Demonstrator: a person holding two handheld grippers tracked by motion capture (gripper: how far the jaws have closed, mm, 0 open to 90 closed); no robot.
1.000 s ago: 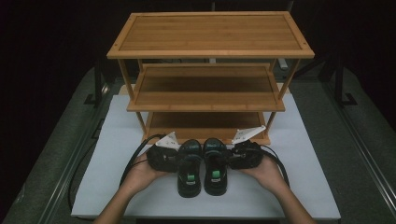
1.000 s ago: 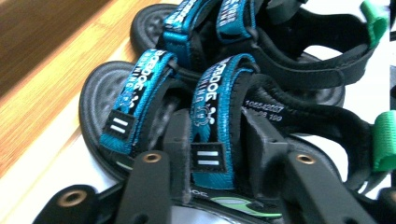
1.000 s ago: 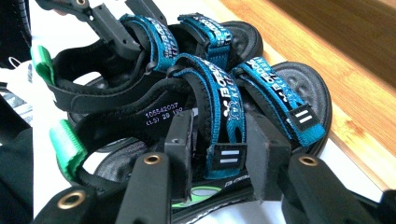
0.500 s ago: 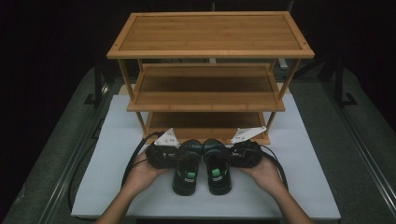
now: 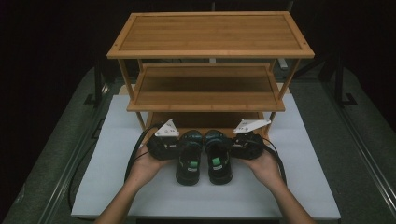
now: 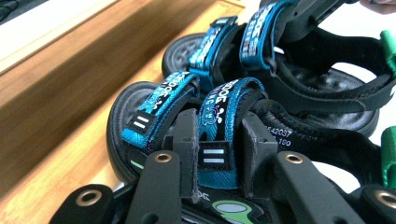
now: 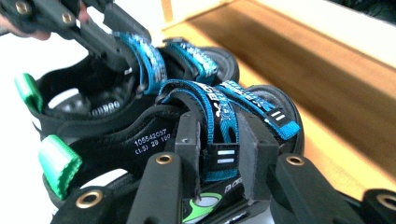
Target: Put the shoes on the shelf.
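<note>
Two black sandals with blue straps and green heel tabs lie side by side, the left sandal and the right sandal. Their toes point at the bamboo shoe rack and reach onto its bottom board. My left gripper comes in from the left, shut on the left sandal's blue strap. My right gripper comes in from the right, shut on the right sandal's blue strap. A hand holds each gripper.
The rack has three bamboo shelves, and the middle shelf overhangs the bottom board. Its legs stand either side of the sandals. A white mat covers the table under everything. Black cables trail from the grippers.
Both sandals have shifted a little toward the rack, together with the grippers. The hands have stayed on either side of the pair.
</note>
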